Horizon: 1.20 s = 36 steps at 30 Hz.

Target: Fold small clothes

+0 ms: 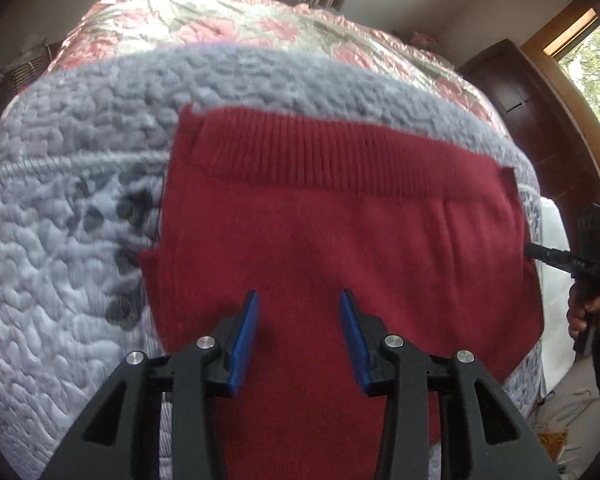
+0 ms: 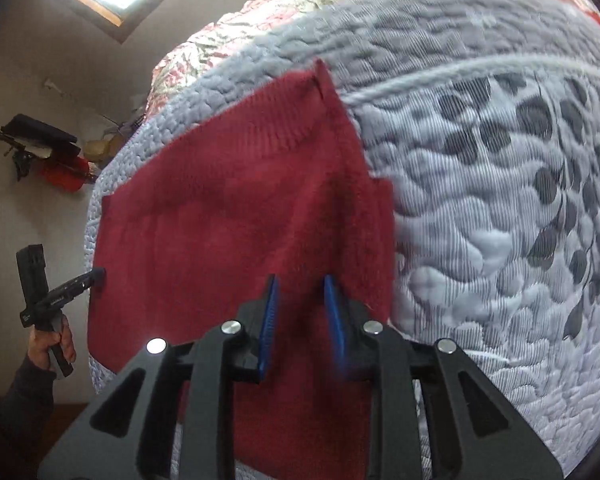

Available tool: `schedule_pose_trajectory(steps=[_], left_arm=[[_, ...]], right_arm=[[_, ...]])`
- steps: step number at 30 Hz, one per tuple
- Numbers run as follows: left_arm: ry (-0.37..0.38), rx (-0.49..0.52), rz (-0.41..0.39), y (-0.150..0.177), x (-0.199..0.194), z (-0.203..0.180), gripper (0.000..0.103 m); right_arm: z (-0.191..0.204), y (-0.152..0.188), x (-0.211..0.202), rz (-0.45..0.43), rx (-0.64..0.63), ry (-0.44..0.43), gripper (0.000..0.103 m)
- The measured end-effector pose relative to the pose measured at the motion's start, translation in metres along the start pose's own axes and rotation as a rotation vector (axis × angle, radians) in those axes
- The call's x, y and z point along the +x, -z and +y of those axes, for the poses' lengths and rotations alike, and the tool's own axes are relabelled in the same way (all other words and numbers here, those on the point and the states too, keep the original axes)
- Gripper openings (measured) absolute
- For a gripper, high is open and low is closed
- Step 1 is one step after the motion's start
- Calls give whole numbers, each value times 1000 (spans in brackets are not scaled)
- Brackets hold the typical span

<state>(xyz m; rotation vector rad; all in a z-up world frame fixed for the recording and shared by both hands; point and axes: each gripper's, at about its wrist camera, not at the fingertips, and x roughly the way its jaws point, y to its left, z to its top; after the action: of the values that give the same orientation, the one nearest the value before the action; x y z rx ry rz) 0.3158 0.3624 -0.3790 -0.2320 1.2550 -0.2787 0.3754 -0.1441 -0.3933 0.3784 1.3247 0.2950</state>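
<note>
Grey quilted bedspread [image 1: 72, 216] with dark leaf shapes covers a bed, a pink floral cover [image 1: 228, 24] lying beyond it. On the quilt a red knitted garment [image 1: 340, 236] is spread flat, its ribbed band [image 1: 300, 152] at the far edge. Left tongs [image 1: 298, 300] hover over the near part of the knit, blue pads [image 1: 246, 336] spread well apart, holding nothing. Right tongs [image 2: 300, 284] sit above the same cloth near its right edge, pads [image 2: 269, 320] parted by a narrower gap, also empty. Each view catches the other handheld tool at the garment's side, gripped by a hand [image 2: 50, 344]
</note>
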Motion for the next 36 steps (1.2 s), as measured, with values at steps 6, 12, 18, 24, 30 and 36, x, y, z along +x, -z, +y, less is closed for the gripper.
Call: schedule_pose_trajectory(steps=[6, 12, 18, 24, 30, 36], left_arm=[[67, -88, -26, 12, -6, 28, 36], [171, -77, -58, 62, -64, 10, 45], [111, -124, 57, 116, -29, 32, 34], [203, -215, 45, 125, -46, 65, 35], [351, -290, 36, 134, -86, 74, 52], [352, -233, 41, 128, -54, 34, 55]], right_arm=[[-10, 7, -19, -22, 40, -16, 12], [16, 80, -45, 45, -3, -73, 14], [-12, 124, -2, 136, 45, -17, 0], [-32, 131, -21, 105, 175, -74, 0], [14, 145, -59, 24, 117, -20, 15], [70, 148, -9, 7, 35, -31, 18]])
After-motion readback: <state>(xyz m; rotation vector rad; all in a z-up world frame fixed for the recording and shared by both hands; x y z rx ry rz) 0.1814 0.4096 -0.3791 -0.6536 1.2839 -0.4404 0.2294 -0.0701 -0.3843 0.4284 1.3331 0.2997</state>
